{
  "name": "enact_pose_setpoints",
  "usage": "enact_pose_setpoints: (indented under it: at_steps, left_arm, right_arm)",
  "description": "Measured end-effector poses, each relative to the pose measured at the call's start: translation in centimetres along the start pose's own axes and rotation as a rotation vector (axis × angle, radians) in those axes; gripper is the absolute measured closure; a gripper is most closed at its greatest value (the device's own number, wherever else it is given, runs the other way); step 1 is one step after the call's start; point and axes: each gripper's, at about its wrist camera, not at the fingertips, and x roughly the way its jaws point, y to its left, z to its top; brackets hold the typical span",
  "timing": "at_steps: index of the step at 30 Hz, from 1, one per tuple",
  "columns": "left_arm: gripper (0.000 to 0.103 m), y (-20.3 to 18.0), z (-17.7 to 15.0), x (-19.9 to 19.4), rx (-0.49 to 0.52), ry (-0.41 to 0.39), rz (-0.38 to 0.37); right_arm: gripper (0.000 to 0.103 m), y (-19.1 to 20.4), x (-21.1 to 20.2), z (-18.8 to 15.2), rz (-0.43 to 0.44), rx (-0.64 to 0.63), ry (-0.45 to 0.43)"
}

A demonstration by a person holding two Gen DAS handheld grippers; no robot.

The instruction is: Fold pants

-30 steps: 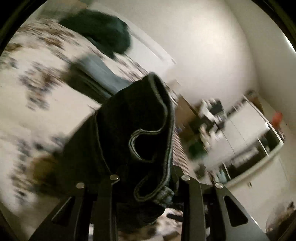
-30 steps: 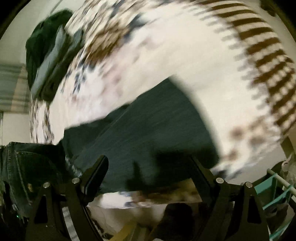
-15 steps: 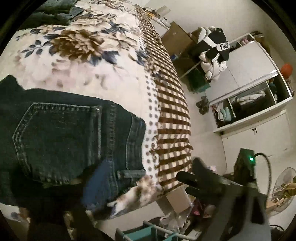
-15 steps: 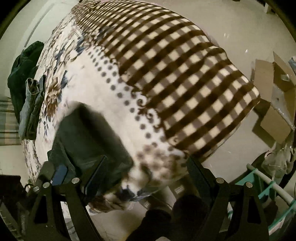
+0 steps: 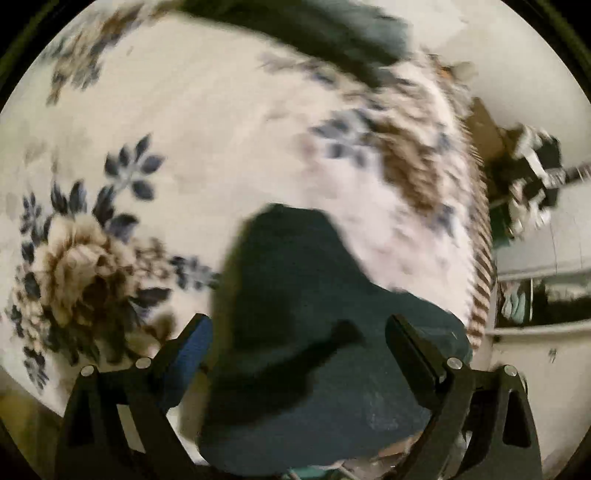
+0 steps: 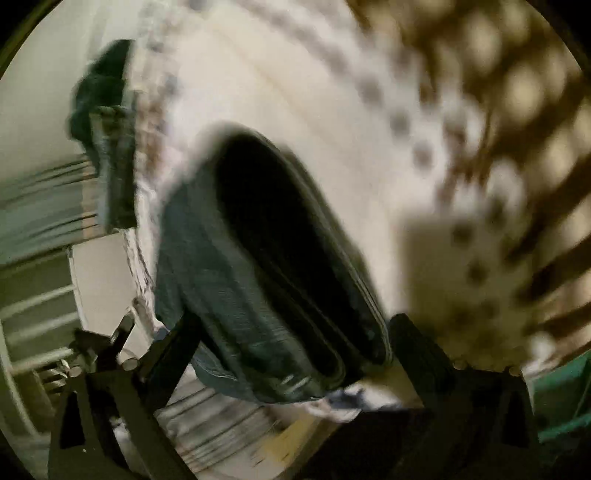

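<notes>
The dark denim pants (image 5: 306, 332) lie folded in a thick bundle on the flowered bedspread (image 5: 192, 110), near the bed's edge. My left gripper (image 5: 299, 328) is open, its fingers (image 5: 413, 350) standing either side of the bundle just above it. In the right wrist view the same folded pants (image 6: 266, 288) show their stacked layers edge-on. My right gripper (image 6: 291, 332) is open with its fingers (image 6: 421, 350) astride the bundle's near end. Both views are motion-blurred.
A pile of dark green and blue clothes (image 5: 332, 33) lies at the far side of the bed and also shows in the right wrist view (image 6: 103, 122). The brown checked border (image 6: 517, 147) of the bedspread hangs at the edge. A wardrobe and shelves (image 5: 535, 258) stand at right.
One second ago my left gripper was shut on a fold of the pants held up. It has since let go and opened. Both grippers have swung over the folded bundle on the bed.
</notes>
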Motion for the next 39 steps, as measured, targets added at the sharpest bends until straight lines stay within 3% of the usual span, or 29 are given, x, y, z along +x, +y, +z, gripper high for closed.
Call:
enact_pose_setpoints:
  at_steps: [1,2,3,6,8,9,10,13,16,18,19,20,21,22,23,24,27,30,31,32,34,39]
  left_arm:
    - [0.007,0.7,0.5,0.8,-0.019,0.020,-0.008]
    - [0.007,1.2,0.9,1.0,-0.043,0.034,-0.014]
    - [0.008,1.4,1.3,1.5,-0.059,0.045,-0.031]
    - [0.008,1.4,2.4,3.2,-0.074,0.061,-0.117]
    - [0.024,1.5,2.8,3.6,-0.066,0.042,-0.178]
    - [0.051,1.0,3.1,3.8,-0.038,0.034,-0.187]
    - [0.063,0.6,3.3,3.8,0.001,0.029,-0.162]
    - [0.080,1.1,4.5,3.1,0.054,-0.003,-0.124]
    - [0.083,3.0,6.6,1.8,-0.008,-0.036,-0.101]
    - [0.081,3.4,7.2,0.8,-0.022,-0.033,-0.126]
    - [0.076,3.2,7.1,0.2,-0.018,-0.026,-0.134]
    - [0.070,3.2,7.0,-0.3,-0.011,-0.021,-0.125]
    - [0.049,2.8,6.5,-1.3,0.008,-0.015,-0.092]
    - [0.029,2.5,6.2,-1.7,0.016,-0.018,-0.090]
    - [0.022,2.2,5.4,-2.6,0.027,-0.035,-0.103]
    - [0.014,1.9,4.8,-3.1,0.036,-0.044,-0.107]
    - [0.013,1.5,2.9,-3.4,0.033,-0.029,-0.123]
    - [0.013,1.5,1.2,-1.4,0.004,0.020,-0.108]
    - [0.013,1.4,0.9,-0.6,-0.006,0.040,-0.096]
    - [0.013,1.6,0.5,-0.3,-0.014,0.050,-0.091]
    - [0.013,1.8,-0.1,0.4,-0.025,0.065,-0.095]
    - [0.013,1.9,0.1,3.1,-0.032,0.128,-0.137]
  right_arm:
    - [0.064,0.2,-0.2,-0.3,-0.012,-0.007,-0.031]
    - [0.076,0.4,-0.5,-0.5,-0.036,-0.010,-0.039]
    - [0.081,0.6,-1.0,-0.8,-0.051,-0.008,-0.053]
    - [0.085,0.8,-2.7,-1.4,-0.148,-0.001,-0.093]
    - [0.085,1.6,-3.0,-1.6,-0.187,-0.049,-0.102]
    - [0.085,2.0,-3.1,-1.5,-0.206,-0.074,-0.099]
    - [0.086,2.3,-2.9,-1.5,-0.222,-0.087,-0.098]
    - [0.087,3.3,-3.3,-1.3,-0.266,-0.106,-0.107]
    - [0.087,4.0,-3.3,-1.2,-0.299,-0.118,-0.108]
    - [0.086,3.7,-3.4,-1.3,-0.321,-0.121,-0.099]
    - [0.081,3.9,-3.2,-1.4,-0.314,-0.125,-0.090]
    - [0.066,3.9,-3.0,-1.4,-0.286,-0.111,-0.077]
    - [0.055,3.7,-3.1,-1.5,-0.261,-0.088,-0.067]
    - [0.037,3.5,-3.5,-1.8,-0.227,-0.065,-0.071]
    - [0.028,3.3,-4.1,-2.2,-0.199,-0.045,-0.091]
    - [0.027,3.0,-4.7,-2.8,-0.168,-0.013,-0.113]
    - [0.027,1.4,-4.3,-4.0,-0.089,0.097,-0.096]
    - [0.027,-0.5,-1.4,-4.3,-0.014,0.205,-0.045]
    - [0.038,-0.8,-0.4,-4.4,0.011,0.234,-0.056]
    - [0.064,-0.8,0.1,-4.5,-0.005,0.249,-0.091]
    - [0.074,1.0,-0.2,-5.3,-0.096,0.202,-0.148]
    - [0.078,5.0,-2.4,-7.8,-0.247,0.086,-0.208]
